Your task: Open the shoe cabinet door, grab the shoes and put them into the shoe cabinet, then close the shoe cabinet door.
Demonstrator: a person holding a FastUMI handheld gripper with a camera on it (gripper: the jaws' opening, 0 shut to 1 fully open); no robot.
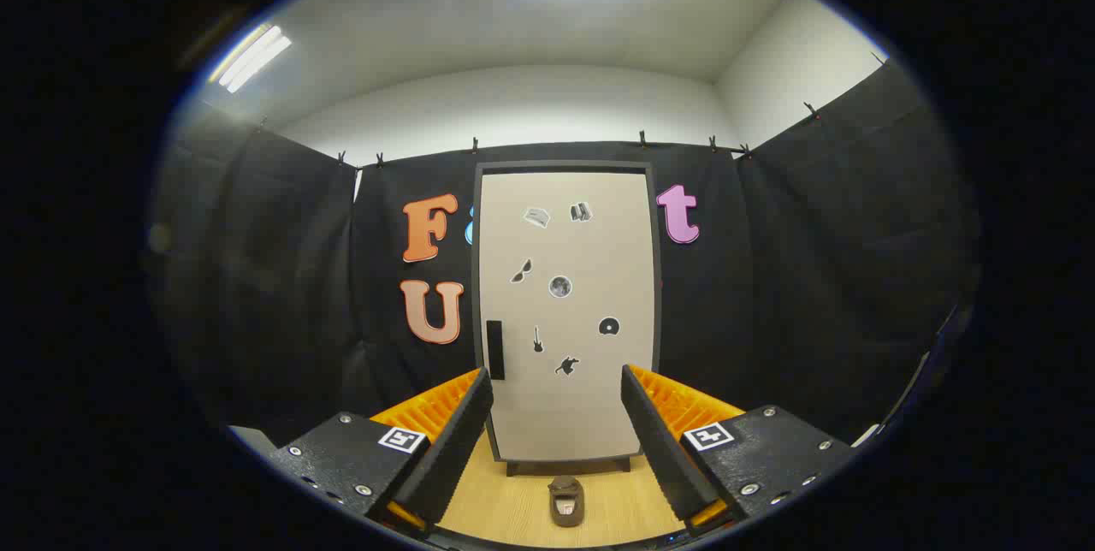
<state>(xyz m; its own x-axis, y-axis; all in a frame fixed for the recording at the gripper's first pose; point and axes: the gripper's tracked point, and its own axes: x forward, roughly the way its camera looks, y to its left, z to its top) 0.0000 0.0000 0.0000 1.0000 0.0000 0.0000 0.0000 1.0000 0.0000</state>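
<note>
The shoe cabinet [565, 311] stands upright against the booth wall, straight ahead of me. Its pale door is closed, framed in dark grey and dotted with several small stickers. A black handle [494, 350] sits on the door's left edge, about halfway down. A brown shoe [566, 500] lies on the wooden floor in front of the cabinet's foot, toe pointing toward me. My gripper [556, 388] is open, its fingers spread wide with nothing between them. The cabinet door shows in the gap between the fingers, well beyond them, and the shoe lies below and ahead.
Black cloth walls close in the booth on the left, back and right. The light wooden floor [513, 508] runs from the fingers to the cabinet. Ceiling lights glow overhead.
</note>
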